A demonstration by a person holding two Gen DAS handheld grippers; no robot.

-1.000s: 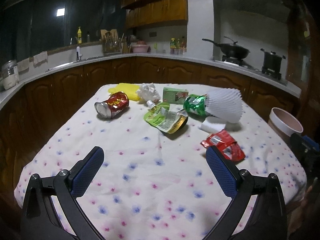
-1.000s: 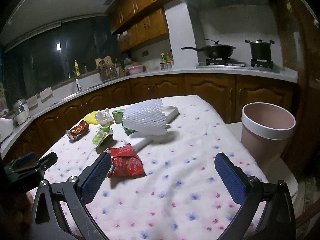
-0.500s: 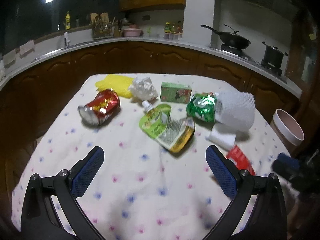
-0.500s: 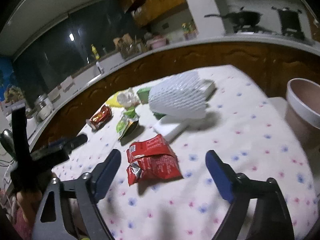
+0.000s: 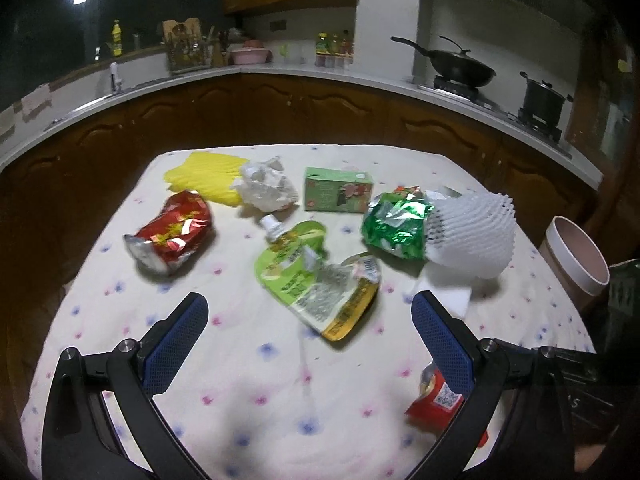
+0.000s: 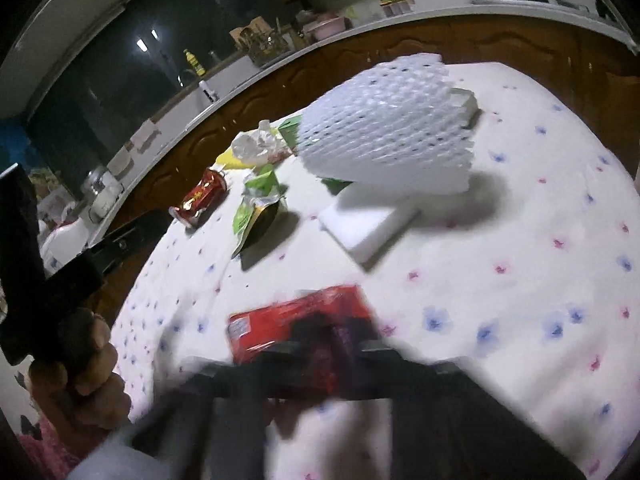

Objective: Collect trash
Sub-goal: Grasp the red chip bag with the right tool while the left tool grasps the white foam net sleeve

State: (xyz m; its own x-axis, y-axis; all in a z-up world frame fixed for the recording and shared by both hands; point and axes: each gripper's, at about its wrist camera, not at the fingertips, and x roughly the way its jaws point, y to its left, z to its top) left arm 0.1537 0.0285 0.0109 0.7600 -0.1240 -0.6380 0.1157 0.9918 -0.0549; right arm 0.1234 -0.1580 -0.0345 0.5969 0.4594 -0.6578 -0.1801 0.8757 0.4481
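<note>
Two views, left wrist first.
Left claw [image 5: 310,310]: spread wide, nothing between its blue pads, above the flowered counter [image 5: 248,396].
Green spout pouch [image 5: 316,280]: flat on the cloth just ahead of the claw.
Crushed red can [image 5: 172,232]: on its side, left of the pouch.
Far row: yellow foam sheet [image 5: 206,176], crumpled clear plastic [image 5: 266,184], green carton [image 5: 338,195].
Green foil bag [image 5: 396,226]: touching the white foam fruit net [image 5: 472,240].
Pink bin [image 5: 576,256]: beyond the counter's right edge.
Right wrist view: heavily blurred.
Right claw [image 6: 320,364]: right at the red snack wrapper [image 6: 296,320]; cannot tell how far open it is, or whether it grips.
Wrapper's place: near edge of the counter, apart from the white foam block [image 6: 372,224].
</note>
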